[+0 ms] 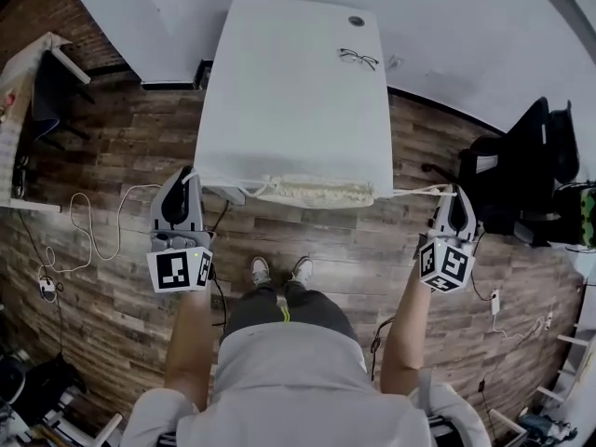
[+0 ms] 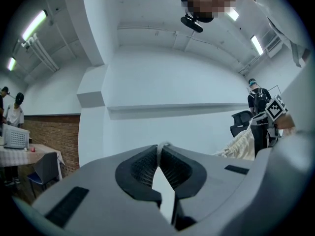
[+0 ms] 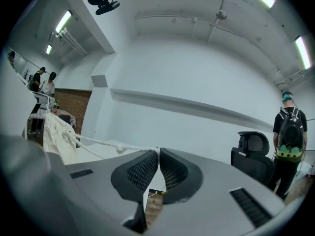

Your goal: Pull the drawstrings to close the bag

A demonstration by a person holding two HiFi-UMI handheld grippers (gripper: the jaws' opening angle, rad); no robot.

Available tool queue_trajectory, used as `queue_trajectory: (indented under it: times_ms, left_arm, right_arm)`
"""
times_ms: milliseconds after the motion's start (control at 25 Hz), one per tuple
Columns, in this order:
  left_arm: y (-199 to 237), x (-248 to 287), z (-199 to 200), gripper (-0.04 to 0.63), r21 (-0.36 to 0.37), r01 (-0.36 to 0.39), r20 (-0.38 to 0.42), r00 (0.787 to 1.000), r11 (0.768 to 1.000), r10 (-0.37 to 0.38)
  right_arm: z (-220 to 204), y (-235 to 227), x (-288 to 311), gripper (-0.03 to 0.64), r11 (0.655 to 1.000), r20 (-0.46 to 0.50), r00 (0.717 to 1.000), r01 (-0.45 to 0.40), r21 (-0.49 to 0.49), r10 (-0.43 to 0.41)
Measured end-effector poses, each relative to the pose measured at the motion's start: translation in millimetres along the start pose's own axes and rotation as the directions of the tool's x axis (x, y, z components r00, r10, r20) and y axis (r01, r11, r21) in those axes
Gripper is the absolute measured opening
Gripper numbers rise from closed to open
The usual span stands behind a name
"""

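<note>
The left claw (image 2: 160, 152) was closed on the end of the left drawstring (image 2: 162, 146), which was pinched between its pads. The right claw (image 3: 158, 155) was closed on the right drawstring (image 3: 119, 148). This cord ran taut to the bag (image 1: 312, 191), with a knot just short of the pads. The cream bag lay at the near edge of the white bench (image 1: 289, 91), its mouth gathered, between the two claws. Glasses (image 1: 358, 59) lay towards the far side of the bench.
</note>
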State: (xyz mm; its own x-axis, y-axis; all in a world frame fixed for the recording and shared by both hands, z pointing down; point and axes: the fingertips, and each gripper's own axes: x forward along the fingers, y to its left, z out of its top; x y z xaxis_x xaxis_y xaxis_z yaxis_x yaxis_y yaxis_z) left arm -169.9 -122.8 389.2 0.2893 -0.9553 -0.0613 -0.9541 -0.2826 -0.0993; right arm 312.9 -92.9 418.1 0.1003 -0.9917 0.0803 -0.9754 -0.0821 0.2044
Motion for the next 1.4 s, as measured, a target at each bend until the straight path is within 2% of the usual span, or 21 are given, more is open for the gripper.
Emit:
queue_trajectory:
  times_ms: [600, 1400]
  left_arm:
    - [8, -14, 55, 0.021, 0.023, -0.031, 0.082, 0.996, 0.999, 0.029]
    - [23, 4, 62, 0.021, 0.019, -0.034, 0.078, 0.996, 0.999, 0.033]
  right_arm:
    - [53, -20, -8, 0.041, 0.999, 0.094, 0.996, 0.004, 0.041, -0.008]
    - [62, -26, 6, 0.041, 0.997, 0.083, 0.995, 0.047, 0.058, -0.051]
